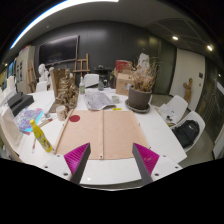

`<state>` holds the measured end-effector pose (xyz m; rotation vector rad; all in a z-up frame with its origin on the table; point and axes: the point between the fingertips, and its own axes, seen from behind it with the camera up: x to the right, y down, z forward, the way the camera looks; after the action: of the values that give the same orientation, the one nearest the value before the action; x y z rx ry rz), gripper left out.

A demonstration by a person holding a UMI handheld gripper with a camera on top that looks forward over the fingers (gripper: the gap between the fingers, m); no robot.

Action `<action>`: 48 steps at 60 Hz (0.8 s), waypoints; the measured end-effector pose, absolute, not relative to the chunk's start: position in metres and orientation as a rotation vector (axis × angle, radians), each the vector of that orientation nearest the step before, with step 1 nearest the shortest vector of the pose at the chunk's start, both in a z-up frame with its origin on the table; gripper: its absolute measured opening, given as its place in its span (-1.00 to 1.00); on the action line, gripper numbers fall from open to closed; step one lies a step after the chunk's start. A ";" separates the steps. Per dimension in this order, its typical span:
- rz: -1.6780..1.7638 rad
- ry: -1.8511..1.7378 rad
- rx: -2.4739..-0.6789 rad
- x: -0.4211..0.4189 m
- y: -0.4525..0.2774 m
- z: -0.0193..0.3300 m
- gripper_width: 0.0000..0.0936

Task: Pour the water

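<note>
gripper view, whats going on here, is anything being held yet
Nothing is held yet. The gripper is open and empty, hanging above a white table. Just ahead of its fingers lie two tan boards side by side. Beyond them are scattered papers and a potted plant; colourful items lie off to the left. Chairs stand around the table. I cannot make out a water container, so pouring has not started.

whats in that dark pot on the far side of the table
Dry brown plant stems stick up out of the dark pot. Its rim hides whatever fills it. The gripper jaws stand open, holding nothing.
</note>
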<state>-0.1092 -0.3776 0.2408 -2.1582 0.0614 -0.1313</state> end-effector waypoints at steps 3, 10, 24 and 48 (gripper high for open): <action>-0.109 0.048 -2.172 -0.119 -0.378 0.235 0.84; -0.076 0.002 -2.196 -0.160 -0.376 0.210 0.84; 0.058 -0.089 -2.189 -0.283 -0.373 0.161 0.85; 0.122 -0.111 -2.063 -0.450 -0.296 0.083 0.82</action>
<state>-0.4498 -0.2959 0.0833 -2.0628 -0.1109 0.1219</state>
